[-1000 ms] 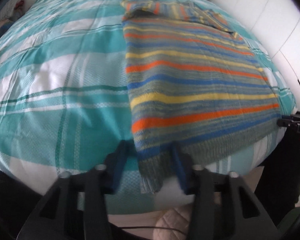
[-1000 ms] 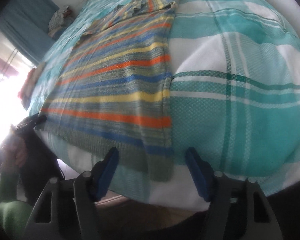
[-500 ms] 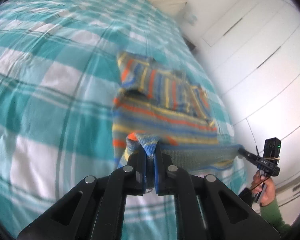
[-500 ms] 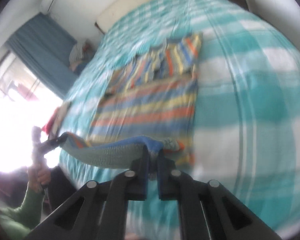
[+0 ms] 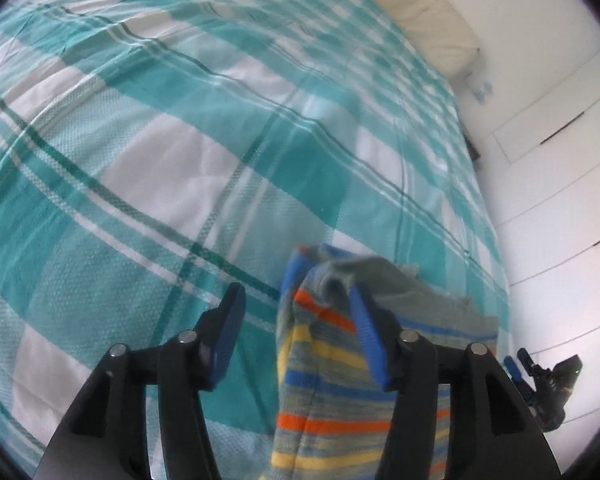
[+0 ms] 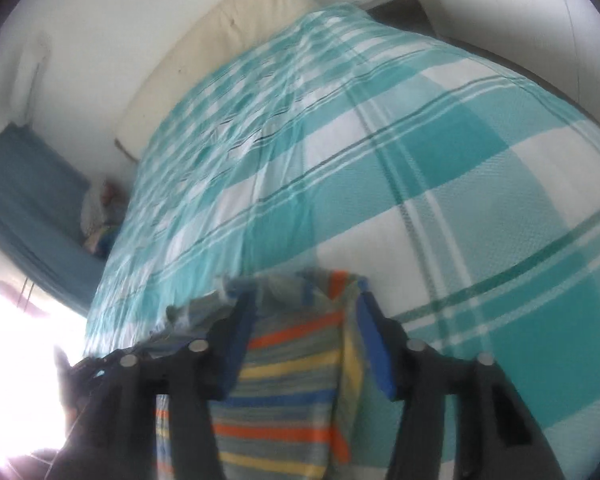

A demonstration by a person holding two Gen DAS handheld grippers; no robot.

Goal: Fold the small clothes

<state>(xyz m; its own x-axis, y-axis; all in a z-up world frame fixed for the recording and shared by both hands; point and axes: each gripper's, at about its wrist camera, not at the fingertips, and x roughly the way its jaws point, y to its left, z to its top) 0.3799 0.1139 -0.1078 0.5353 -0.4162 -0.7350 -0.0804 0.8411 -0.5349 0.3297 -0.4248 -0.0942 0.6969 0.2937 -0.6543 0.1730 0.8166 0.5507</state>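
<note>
Where the sweater (image 5: 324, 364) lies folded, checked bedspread (image 5: 160, 168), cream headboard (image 6: 220, 36) beyond.

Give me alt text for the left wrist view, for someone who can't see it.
Open left tongs with blue pads hover over a folded striped sweater, whose grey hem drapes against one pad. The sweater lies on a teal and white plaid bedspread, with a cream headboard and white cabinets beyond.

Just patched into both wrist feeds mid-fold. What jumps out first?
The striped sweater, bright orange, yellow and blue, lies folded at the bottom of both views on the teal-and-white plaid bedspread. Both the left tongs and the right tongs stand open over its folded-over edge. A cream headboard sits at the far end.
</note>
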